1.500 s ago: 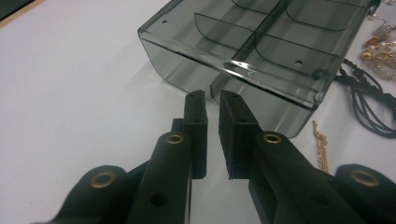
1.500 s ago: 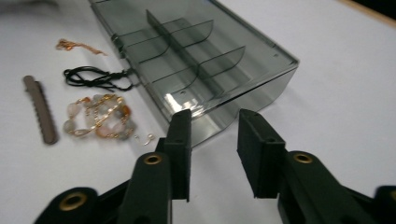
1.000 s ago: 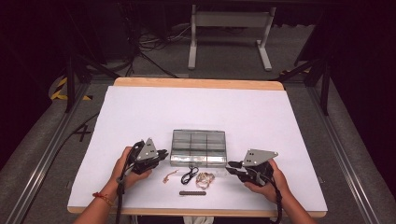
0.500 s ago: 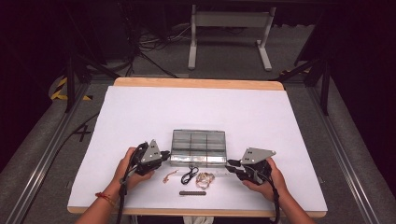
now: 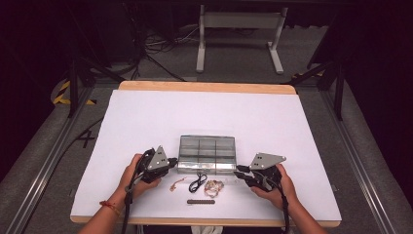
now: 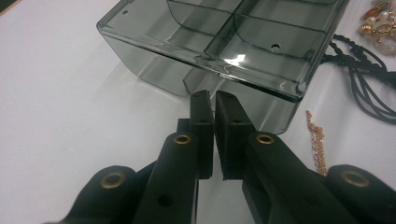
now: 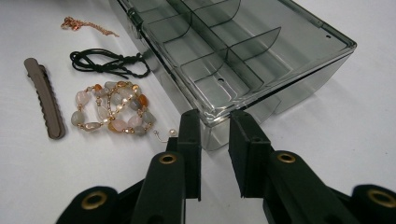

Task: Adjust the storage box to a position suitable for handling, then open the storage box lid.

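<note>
- Smoked-grey clear plastic organiser box (image 5: 207,153) sits on the white tabletop (image 5: 146,117), toward the near edge and about midway between the left and right edges.
- I count dividers splitting the box into compartments; from my left tool view the ones facing the camera look bare.
- My left tool (image 6: 214,100) is at the box's left end. Its jaws are nearly together, only a thin slit between the pads, tips right at the box's lower front wall. Nothing sits between the pads; whether the tips touch the plastic I cannot tell.
- My right tool (image 7: 215,122) is at the box's right end, near its front corner. Its jaws stand a little apart, and the lower corner of the box shows in the gap; the pads do not press on it, so I log it as released.
- In the high view, the left tool (image 5: 171,162) and the right tool (image 5: 239,171) flank the box, each held in a hand (image 5: 134,175).
- Between the tools, on the strip of tabletop in front of the box: a thin rose-gold chain (image 7: 86,25), a black cord (image 7: 109,63), a beaded bracelet (image 7: 109,112) of pale and amber stones, and a brown hair clip (image 7: 44,98) closest to the near edge.
- Chain, cord and bracelet lie just beside one another; the cord lies close against the box's front wall.
</note>
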